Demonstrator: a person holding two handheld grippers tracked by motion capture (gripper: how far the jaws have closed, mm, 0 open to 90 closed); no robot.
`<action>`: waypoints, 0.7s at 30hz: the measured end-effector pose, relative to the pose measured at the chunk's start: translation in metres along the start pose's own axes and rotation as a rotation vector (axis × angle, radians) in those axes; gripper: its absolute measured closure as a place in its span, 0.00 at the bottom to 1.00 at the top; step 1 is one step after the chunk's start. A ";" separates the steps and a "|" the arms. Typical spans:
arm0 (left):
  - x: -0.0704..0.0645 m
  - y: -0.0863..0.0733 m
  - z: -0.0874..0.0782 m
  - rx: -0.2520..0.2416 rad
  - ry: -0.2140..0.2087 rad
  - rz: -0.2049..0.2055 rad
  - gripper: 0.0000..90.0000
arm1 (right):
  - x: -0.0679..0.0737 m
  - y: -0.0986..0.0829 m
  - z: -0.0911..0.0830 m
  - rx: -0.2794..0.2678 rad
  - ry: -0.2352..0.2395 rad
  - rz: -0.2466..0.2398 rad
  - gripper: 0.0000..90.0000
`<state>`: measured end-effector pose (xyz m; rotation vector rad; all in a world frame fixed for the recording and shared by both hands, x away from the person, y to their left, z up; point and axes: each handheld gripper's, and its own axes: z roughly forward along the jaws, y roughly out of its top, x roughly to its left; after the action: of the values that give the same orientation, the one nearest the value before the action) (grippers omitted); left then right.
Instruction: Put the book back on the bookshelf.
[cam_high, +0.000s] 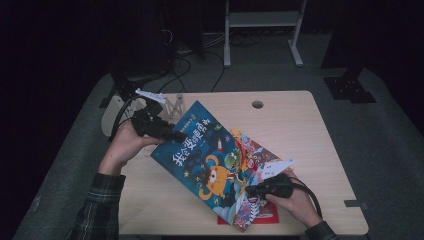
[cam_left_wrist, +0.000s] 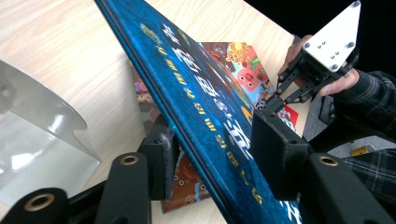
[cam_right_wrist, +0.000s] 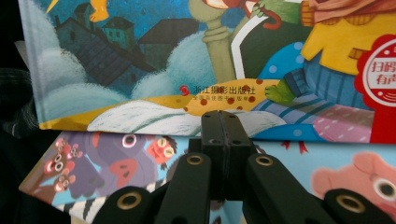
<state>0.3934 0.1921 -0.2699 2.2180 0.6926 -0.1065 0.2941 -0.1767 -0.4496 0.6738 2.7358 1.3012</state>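
I am holding the blue hardcover picture book with my left claw, whose jaws are clamping the cover from both sides, so the book is standing tilted above the wooden worktop. My right claw is closed with nothing between its jaws, its tip just before the book's lower edge, probably to steady it. A second colourful book is lying beneath.
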 end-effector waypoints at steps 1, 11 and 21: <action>-0.001 0.003 -0.001 0.001 0.001 0.000 0.61 | 0.000 0.001 0.001 -0.001 0.000 -0.004 0.99; -0.005 0.031 -0.002 0.019 0.014 0.004 0.71 | 0.003 0.008 0.012 -0.016 -0.004 -0.014 0.99; -0.008 0.049 -0.007 0.034 0.005 0.002 0.79 | 0.008 0.014 0.022 -0.036 -0.025 -0.012 0.99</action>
<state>0.4108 0.1674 -0.2294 2.2526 0.6956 -0.1125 0.2971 -0.1491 -0.4523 0.6646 2.6861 1.3268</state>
